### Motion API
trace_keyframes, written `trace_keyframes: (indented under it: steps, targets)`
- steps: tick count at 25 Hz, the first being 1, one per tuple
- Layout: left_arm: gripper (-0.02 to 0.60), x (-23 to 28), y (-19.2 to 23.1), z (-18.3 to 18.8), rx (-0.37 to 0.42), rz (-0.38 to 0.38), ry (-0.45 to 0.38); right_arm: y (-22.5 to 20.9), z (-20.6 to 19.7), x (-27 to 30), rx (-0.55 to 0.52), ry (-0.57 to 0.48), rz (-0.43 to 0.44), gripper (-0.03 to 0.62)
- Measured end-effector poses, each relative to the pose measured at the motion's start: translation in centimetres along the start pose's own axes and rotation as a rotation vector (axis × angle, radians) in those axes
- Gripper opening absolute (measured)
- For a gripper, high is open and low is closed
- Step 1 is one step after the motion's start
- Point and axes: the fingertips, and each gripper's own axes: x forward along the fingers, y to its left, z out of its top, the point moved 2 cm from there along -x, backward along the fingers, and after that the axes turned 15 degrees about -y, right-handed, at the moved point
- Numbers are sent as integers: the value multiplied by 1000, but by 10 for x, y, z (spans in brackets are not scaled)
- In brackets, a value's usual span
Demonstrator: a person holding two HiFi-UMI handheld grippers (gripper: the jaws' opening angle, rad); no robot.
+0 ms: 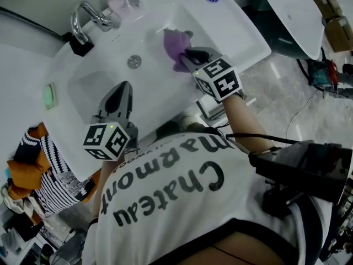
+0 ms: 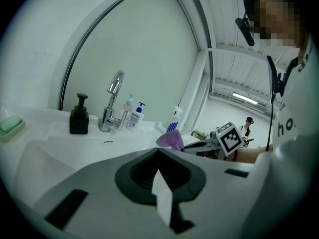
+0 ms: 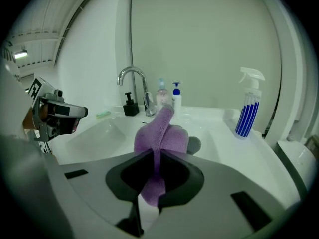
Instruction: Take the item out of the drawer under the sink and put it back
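Though the right gripper [image 1: 190,54] is clamped on the cloth [image 1: 175,47] above the sink [image 1: 165,101], only a fold is pinched, so the loose bulk could slip free or dip into the basin. Left gripper [image 1: 123,86]: jaws together, empty, over the near side. Around: tap [image 1: 83,22], soap dispenser [image 2: 79,116], spray bottle [image 3: 247,106]; drawer unseen, likely behind the sink's front edge.

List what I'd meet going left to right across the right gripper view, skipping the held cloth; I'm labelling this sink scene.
left gripper → green soap → black dispenser → pink bottle → blue-pump bottle → striped spray bottle
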Motion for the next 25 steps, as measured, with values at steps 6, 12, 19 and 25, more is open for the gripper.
trace_keyframes:
  steps: [6,12,19,25]
  targets:
    - [9,2,23,3,-7,-3,4,-8,-6,24,0,36,-36,52]
    - [9,-6,38,0,1,27,21,-15,-24,42,-38,103,-57,52]
    - [9,-10,51,0,-10,46,22,-13,-60,58,-58,259,-38,54]
    - [9,-14,52,2,-15,66,13,-18,-68,71,-87,334,-10,54]
